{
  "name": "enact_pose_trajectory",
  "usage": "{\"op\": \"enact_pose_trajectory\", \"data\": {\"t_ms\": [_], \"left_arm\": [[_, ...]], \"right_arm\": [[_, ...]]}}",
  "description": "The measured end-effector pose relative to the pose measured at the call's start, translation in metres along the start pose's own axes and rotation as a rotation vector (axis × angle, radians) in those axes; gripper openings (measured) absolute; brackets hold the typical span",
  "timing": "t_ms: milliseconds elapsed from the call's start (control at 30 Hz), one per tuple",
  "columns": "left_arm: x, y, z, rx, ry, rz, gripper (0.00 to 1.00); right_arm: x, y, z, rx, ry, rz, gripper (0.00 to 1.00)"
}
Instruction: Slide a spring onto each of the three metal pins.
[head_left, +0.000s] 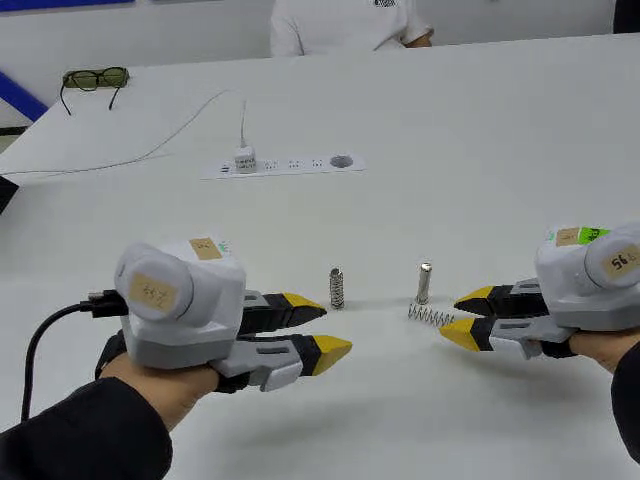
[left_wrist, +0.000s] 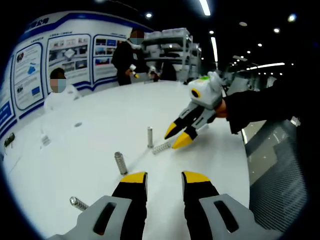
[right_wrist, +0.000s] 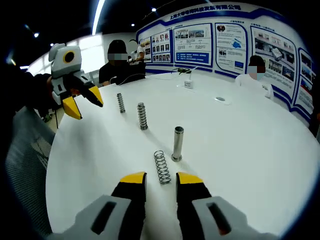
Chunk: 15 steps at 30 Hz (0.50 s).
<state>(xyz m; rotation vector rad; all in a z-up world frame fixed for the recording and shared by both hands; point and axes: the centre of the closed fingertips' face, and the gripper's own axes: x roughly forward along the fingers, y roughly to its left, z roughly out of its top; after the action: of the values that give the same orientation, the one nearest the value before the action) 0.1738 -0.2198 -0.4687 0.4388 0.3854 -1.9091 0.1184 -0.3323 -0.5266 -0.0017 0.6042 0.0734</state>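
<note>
- Standby suits the left gripper (head_left: 325, 325): I judge it best held clear of the pins unless the bare one needs steadying. It sits low over the counter (head_left: 400, 420), level and pointing right. Its jaws are moderately apart and empty, and a cable (head_left: 50, 320) trails from its back.
- Just ahead of its tips stands a sprung pin (head_left: 337, 288), upright with a spring round it. The right gripper view shows a second sprung pin (right_wrist: 120, 102) further along the same row. Both look done, so they are best left alone.
- Next to the right is the bare pin (head_left: 424, 283), upright with nothing on it. By my reading it is the last one to fill.
- The loose spring (head_left: 430, 316) lies on its side on the counter just beside that pin's foot; whether it touches the foot I cannot tell. Pinch it near one end, across the coils and lightly so they don't crush. Tip it upright, line its open end over the pin top, then lower it straight down.
- The right gripper (head_left: 460, 315) points in from the right, roughly level. Its jaws are narrowly apart and empty, and the spring's near end lies at the mouth of the gap between the tips.
</note>
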Motion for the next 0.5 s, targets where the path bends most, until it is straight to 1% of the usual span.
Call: {"op": "enact_pose_trajectory", "data": {"t_ms": [133,200,300,400,500], "left_arm": [[0.0033,-0.005,-0.0061,-0.01,0.012,-0.01,0.27],[0.004,-0.0079,-0.0073,-0.016,0.013,-0.016,0.27],[0.0054,-0.0103,-0.0098,-0.02,0.02,-0.022,0.26],[0.0059,-0.011,-0.0105,-0.022,0.024,-0.025,0.26],[0.0062,-0.0107,-0.0099,-0.027,0.023,-0.026,0.26]], "right_arm": [[0.0046,-0.0017,-0.0053,-0.011,0.022,0.0,0.23],[0.0053,-0.0034,-0.0079,-0.011,0.03,-0.003,0.21],[0.0061,-0.0036,-0.0084,-0.018,0.032,-0.003,0.18],[0.0081,-0.0023,-0.0067,-0.021,0.027,0.002,0.18],[0.0091,0.0007,-0.0075,-0.033,0.033,0.006,0.15]]}}
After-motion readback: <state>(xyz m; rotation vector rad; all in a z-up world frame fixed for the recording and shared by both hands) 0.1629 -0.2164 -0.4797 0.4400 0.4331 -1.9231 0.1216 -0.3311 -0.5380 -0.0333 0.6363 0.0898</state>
